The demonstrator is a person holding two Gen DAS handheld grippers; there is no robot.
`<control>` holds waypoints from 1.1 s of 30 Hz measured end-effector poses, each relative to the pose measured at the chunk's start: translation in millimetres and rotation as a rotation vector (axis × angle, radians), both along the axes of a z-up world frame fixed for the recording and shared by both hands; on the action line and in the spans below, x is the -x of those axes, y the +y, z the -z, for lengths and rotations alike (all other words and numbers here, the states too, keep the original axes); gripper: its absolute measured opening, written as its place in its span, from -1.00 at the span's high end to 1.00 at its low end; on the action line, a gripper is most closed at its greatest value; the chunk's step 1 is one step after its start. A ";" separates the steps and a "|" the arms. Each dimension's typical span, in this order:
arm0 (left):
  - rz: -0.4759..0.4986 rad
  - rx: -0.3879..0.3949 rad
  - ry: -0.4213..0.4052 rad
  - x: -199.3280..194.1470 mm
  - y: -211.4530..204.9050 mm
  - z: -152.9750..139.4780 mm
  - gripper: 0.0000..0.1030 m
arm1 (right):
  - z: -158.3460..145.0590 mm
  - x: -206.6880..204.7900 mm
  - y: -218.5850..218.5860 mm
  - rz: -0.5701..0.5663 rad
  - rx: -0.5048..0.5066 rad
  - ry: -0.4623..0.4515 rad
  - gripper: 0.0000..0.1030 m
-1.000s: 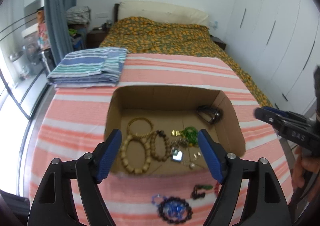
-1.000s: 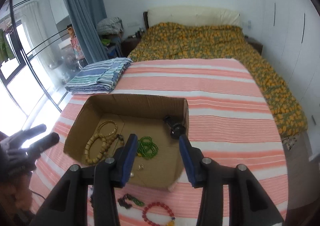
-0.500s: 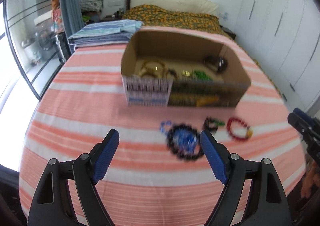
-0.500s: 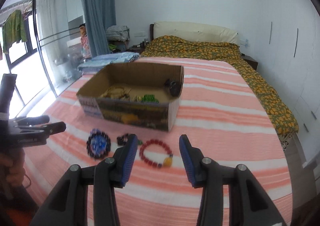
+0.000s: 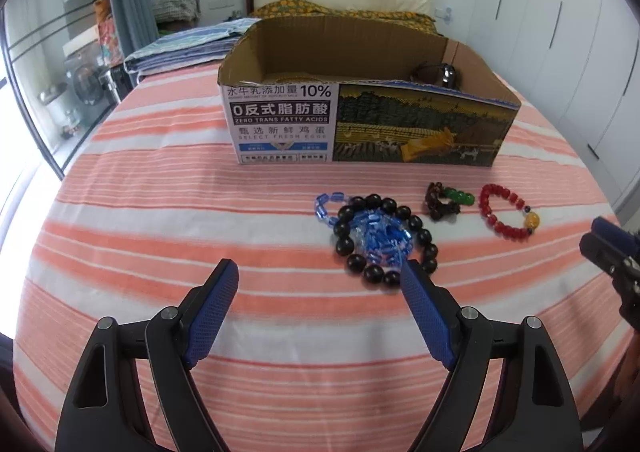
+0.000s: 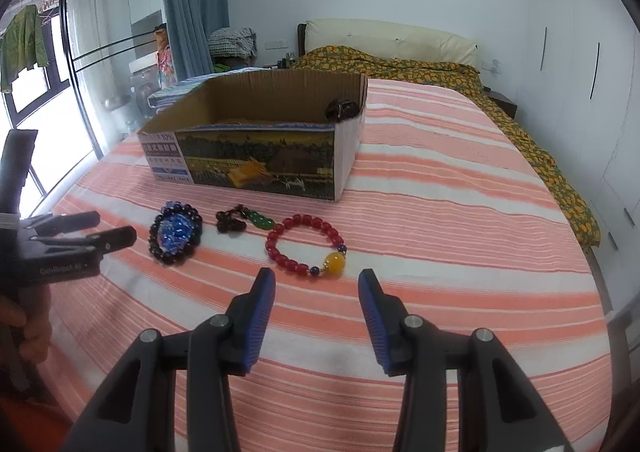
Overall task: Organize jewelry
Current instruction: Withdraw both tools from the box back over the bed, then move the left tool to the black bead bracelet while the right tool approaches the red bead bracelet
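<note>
An open cardboard box (image 5: 360, 124) (image 6: 256, 156) stands on the striped cloth with a dark item (image 5: 438, 73) inside. In front of it lie a black bead bracelet (image 5: 348, 246) around blue crystal beads (image 5: 382, 234), a dark beaded charm with a green pendant (image 5: 448, 201) (image 6: 246, 221), and a red bead bracelet with a yellow bead (image 5: 506, 212) (image 6: 306, 248). My left gripper (image 5: 318, 288) is open and empty, just short of the black bracelet. My right gripper (image 6: 316, 292) is open and empty, just short of the red bracelet.
The orange and white striped cloth (image 5: 160, 212) covers the table. Folded blue striped fabric (image 5: 188, 40) lies behind the box. A bed with an orange patterned cover (image 6: 420, 64) is beyond. White wardrobes (image 5: 560, 32) stand on the right, glass doors on the left.
Both grippers dropped from above the box and pulled back to low positions in front of it. They now face the bracelets on the cloth. Both stayed open.
</note>
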State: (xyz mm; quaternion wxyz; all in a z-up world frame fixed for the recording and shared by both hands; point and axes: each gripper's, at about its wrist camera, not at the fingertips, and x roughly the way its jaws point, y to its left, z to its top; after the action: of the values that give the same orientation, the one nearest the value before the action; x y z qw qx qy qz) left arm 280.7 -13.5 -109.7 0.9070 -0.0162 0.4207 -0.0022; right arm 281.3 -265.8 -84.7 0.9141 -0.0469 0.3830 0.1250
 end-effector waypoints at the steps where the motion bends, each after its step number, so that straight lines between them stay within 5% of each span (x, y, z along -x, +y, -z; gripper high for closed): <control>1: 0.000 -0.013 -0.007 -1.0 -1.2 0.4 -0.64 | 2.1 -0.1 -0.2 0.004 0.007 -0.006 0.14; 6: -0.009 -0.039 -0.001 -8.9 0.8 6.3 -0.64 | 6.7 -2.8 -2.1 0.013 0.015 -0.016 0.14; 17: -0.015 0.034 0.059 -23.6 10.7 22.1 -0.64 | 9.8 -20.4 -5.5 0.036 -0.023 0.030 0.14; 21: -0.062 0.029 0.081 -29.4 19.0 26.0 -0.98 | 12.6 -28.4 -5.0 0.045 -0.030 0.055 0.14; 28: -0.084 0.035 0.122 -27.0 35.7 27.7 -0.99 | 13.4 -34.7 -8.8 0.052 -0.019 0.073 0.14; 31: -0.055 -0.040 0.125 -20.8 28.5 30.2 -0.86 | 16.4 -38.6 -8.0 0.048 -0.022 0.088 0.14; 33: -0.049 -0.017 0.129 -20.8 26.0 30.2 -0.79 | 18.6 -41.9 -6.4 0.048 -0.024 0.098 0.14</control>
State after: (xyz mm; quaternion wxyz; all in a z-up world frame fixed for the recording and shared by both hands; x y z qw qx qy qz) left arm 301.5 12.5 -139.9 0.8779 -0.0189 0.4778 0.0244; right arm 323.3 -272.2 -103.3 0.8974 -0.0203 0.4269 0.1099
